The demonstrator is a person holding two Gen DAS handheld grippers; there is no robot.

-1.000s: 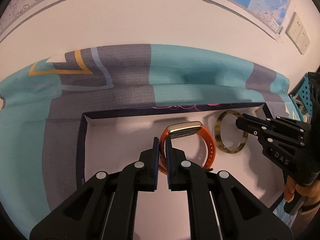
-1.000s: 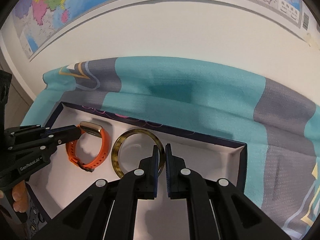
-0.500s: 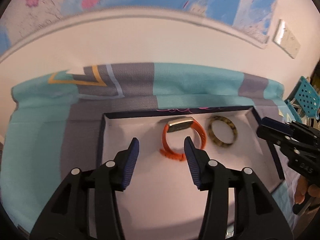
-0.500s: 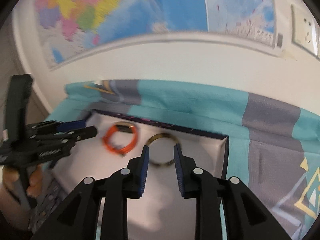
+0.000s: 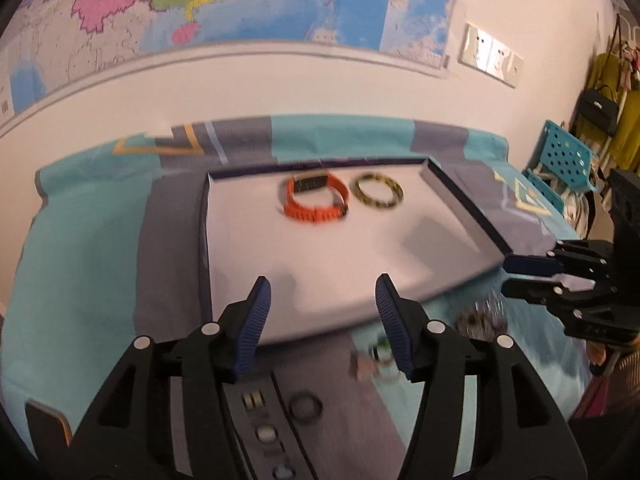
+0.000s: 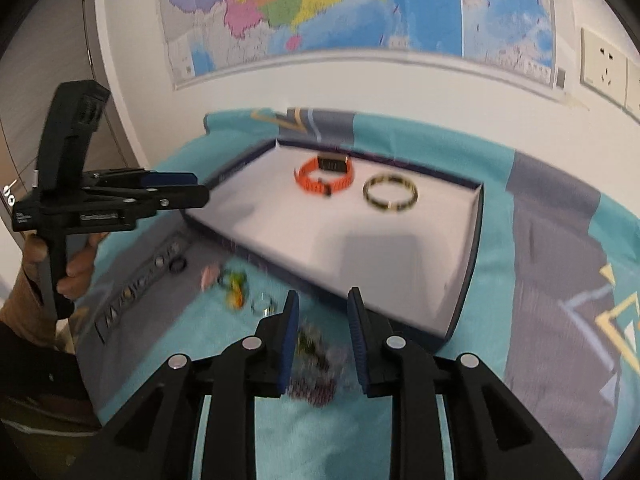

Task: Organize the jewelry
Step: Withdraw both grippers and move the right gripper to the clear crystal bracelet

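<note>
An orange watch (image 5: 316, 200) and a mottled yellow bangle (image 5: 378, 196) lie side by side at the far end of the white tray (image 5: 320, 264). My left gripper (image 5: 322, 292) hangs over the tray's near edge, its jaws opening with nothing between them. My right gripper (image 6: 322, 300) is open above a blurred beaded piece (image 6: 316, 360) on the cloth, its pads clear of it. The right wrist view shows the watch (image 6: 326, 178), the bangle (image 6: 390, 194) and the left gripper (image 6: 200, 189) left of the tray (image 6: 360, 256). The right gripper (image 5: 506, 278) shows by the tray's right corner.
Small loose pieces lie on the teal and grey cloth (image 6: 540, 240) in front of the tray: a black ring (image 5: 306, 405), a ring strip (image 5: 260, 420), a green and orange piece (image 6: 234, 284). A hand (image 6: 76, 264) holds the left gripper. A blue stool (image 5: 568, 156) stands at the right.
Both grippers opened, letting go of the watch and the bangle, and drew back and up out of the tray. The two pieces stay in the tray's far end.
</note>
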